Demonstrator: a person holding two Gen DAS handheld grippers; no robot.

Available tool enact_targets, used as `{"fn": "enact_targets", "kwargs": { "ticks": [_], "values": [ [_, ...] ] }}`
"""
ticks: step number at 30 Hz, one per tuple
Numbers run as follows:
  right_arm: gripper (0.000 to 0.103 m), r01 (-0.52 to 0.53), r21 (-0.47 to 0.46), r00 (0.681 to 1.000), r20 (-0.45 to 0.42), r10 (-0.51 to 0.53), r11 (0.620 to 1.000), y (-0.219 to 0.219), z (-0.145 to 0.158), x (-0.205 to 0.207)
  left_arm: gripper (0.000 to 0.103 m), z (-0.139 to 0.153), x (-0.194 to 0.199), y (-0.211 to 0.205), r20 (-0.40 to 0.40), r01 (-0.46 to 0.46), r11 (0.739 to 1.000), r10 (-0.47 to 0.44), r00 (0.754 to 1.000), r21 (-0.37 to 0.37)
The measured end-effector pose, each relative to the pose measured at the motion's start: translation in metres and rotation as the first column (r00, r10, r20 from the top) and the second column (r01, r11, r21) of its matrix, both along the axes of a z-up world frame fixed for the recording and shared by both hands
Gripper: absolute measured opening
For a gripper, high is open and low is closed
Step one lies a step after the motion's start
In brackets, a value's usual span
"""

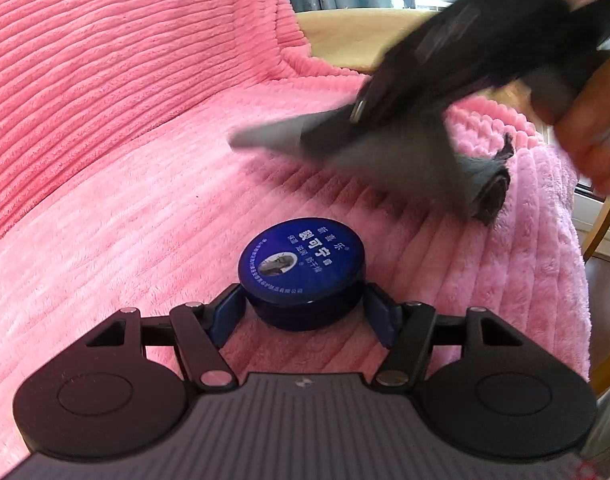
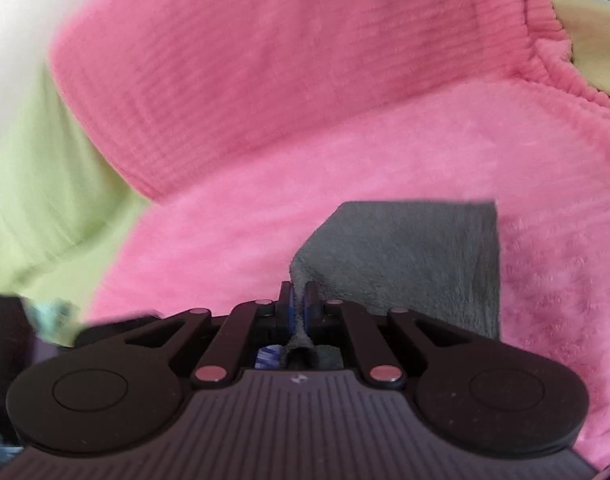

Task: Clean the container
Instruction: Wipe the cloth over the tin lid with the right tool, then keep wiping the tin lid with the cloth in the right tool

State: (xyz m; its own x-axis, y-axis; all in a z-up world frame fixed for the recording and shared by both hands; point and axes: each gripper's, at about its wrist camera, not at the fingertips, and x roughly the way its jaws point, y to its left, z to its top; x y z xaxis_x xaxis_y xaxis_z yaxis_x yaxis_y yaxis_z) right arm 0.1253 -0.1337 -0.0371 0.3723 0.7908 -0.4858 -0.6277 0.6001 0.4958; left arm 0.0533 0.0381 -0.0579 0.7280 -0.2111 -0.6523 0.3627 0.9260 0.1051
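While my left fingers (image 1: 303, 308) are gripping the tin (image 1: 302, 269) at frame centre, my right fingers (image 2: 299, 300) are pinching the cloth (image 2: 409, 264).

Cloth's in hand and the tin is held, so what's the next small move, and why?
Probably bring the right gripper, shut on the grey cloth, down onto the blue tin lid: the left gripper clamps the tin on the pink blanket, and the cloth hangs clear of it.

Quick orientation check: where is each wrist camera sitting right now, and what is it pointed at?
Left wrist: on the left gripper, facing the blue tin it clamps on the pink blanket; the right gripper and a hand cross above.
Right wrist: on the right gripper, facing the pinched grey cloth.
Shared: blanket, cloth.
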Motion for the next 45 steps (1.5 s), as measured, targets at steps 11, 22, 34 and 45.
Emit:
{"fn": "enact_targets", "kwargs": {
  "ticks": [11,22,34,45],
  "values": [
    [0.004,-0.113,-0.027,0.992,-0.052,0.112,0.993,0.026,-0.011,0.002,0.065,0.006,0.004,-0.005,0.007,-0.010,0.997,0.009,1.000,0.074],
    [0.001,-0.077,-0.027,0.990,-0.123,0.074,0.997,0.037,-0.037,0.015,0.065,0.003,0.004,-0.011,-0.035,-0.027,0.996,0.030,0.999,0.081],
    [0.001,-0.004,0.034,0.978,-0.207,0.011,0.999,0.026,-0.050,0.025,0.059,0.004,-0.001,-0.008,-0.019,-0.014,0.999,0.015,1.000,0.051],
    [0.001,0.050,0.062,0.965,-0.262,-0.032,0.997,0.024,-0.056,0.037,0.066,0.001,0.015,0.000,-0.003,-0.011,1.000,0.011,1.000,-0.022]
  ]
}}
